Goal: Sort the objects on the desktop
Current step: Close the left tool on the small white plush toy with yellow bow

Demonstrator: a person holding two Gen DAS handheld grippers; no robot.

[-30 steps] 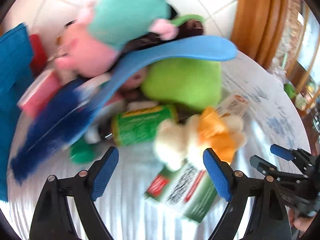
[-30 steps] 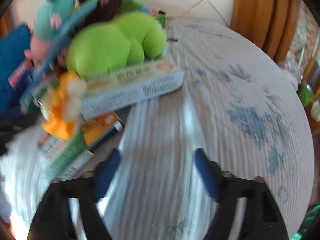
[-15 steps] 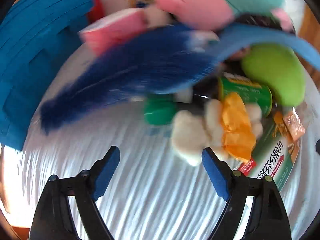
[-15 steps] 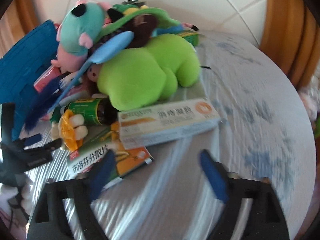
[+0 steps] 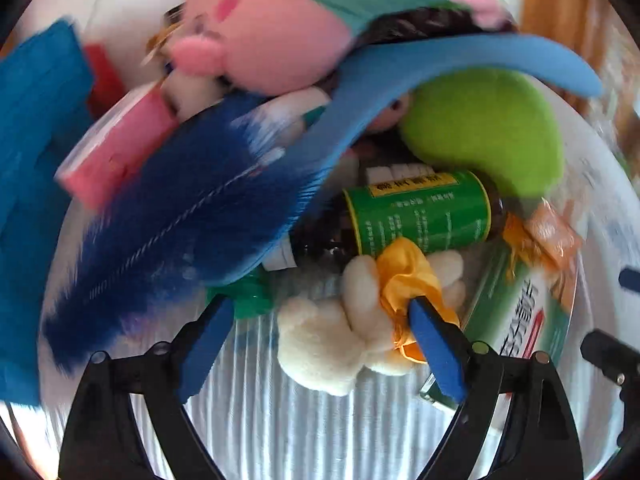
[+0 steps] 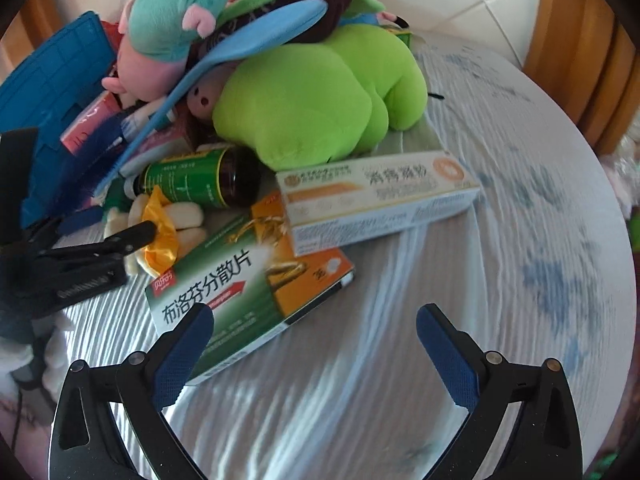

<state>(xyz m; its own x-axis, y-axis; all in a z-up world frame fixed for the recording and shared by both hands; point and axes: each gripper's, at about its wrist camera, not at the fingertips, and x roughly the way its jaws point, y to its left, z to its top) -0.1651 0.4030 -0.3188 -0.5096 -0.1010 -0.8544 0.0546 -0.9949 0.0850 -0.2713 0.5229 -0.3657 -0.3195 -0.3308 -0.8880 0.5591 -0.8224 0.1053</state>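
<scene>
A small white plush with a yellow scarf [image 5: 336,340] lies on the striped tablecloth between the fingers of my left gripper [image 5: 318,312]. Its jaws are opening, and the pads do not press the plush. Behind the plush lie a green-labelled brown bottle [image 5: 416,212] and a dark blue brush [image 5: 180,232]. My right gripper [image 6: 314,320] hovers over the cloth with its jaws opening and nothing between them. Its left pad overlaps the corner of a green medicine box [image 6: 240,284]. A white and orange box [image 6: 380,196] rests across that box.
A green plush [image 6: 312,96] and a pink and teal plush [image 6: 176,8] top the pile, with a pink box [image 5: 116,148] beneath. A blue crate [image 6: 52,76] stands at the left. Bare tablecloth [image 6: 520,240] spreads to the right, with wooden furniture [image 6: 580,52] beyond.
The left gripper has closed in on the white plush, which now lies between its fingers. The right gripper's jaws have widened and its view has swung left toward the boxes.
</scene>
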